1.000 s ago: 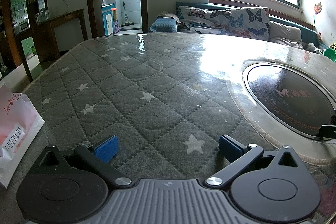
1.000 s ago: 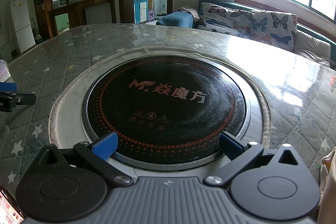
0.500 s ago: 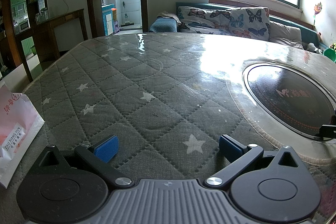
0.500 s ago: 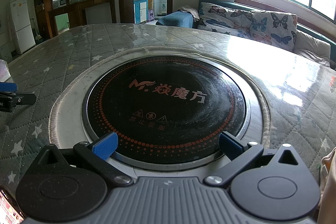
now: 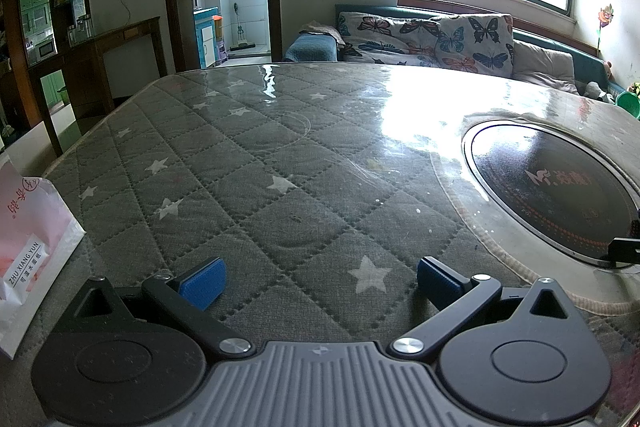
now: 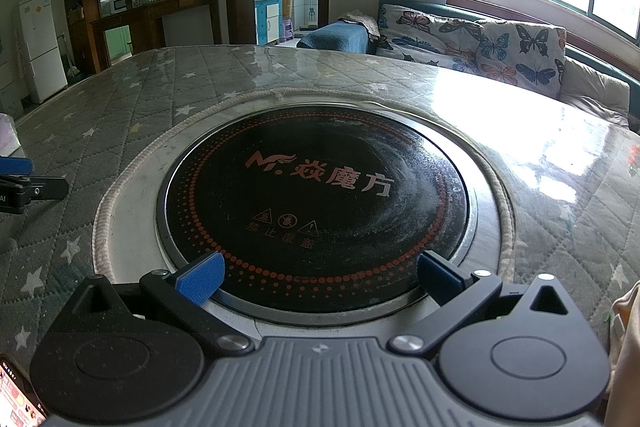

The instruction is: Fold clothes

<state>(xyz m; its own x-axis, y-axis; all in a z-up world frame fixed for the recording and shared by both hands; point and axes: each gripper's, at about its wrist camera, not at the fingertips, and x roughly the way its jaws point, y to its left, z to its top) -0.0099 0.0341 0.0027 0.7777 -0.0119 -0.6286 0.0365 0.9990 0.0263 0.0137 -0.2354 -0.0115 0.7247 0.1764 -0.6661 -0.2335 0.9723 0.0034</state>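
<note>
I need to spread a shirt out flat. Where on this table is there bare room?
The quilted star cover lies bare between the white paper bag at its left edge and the round cooktop. The near right corner is crowded by pale cloth.

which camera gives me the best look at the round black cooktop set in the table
The right wrist view: the cooktop fills the middle, its whole circle and printed logo readable, beyond the open right gripper. The left wrist view shows it only obliquely at the right edge.
</note>
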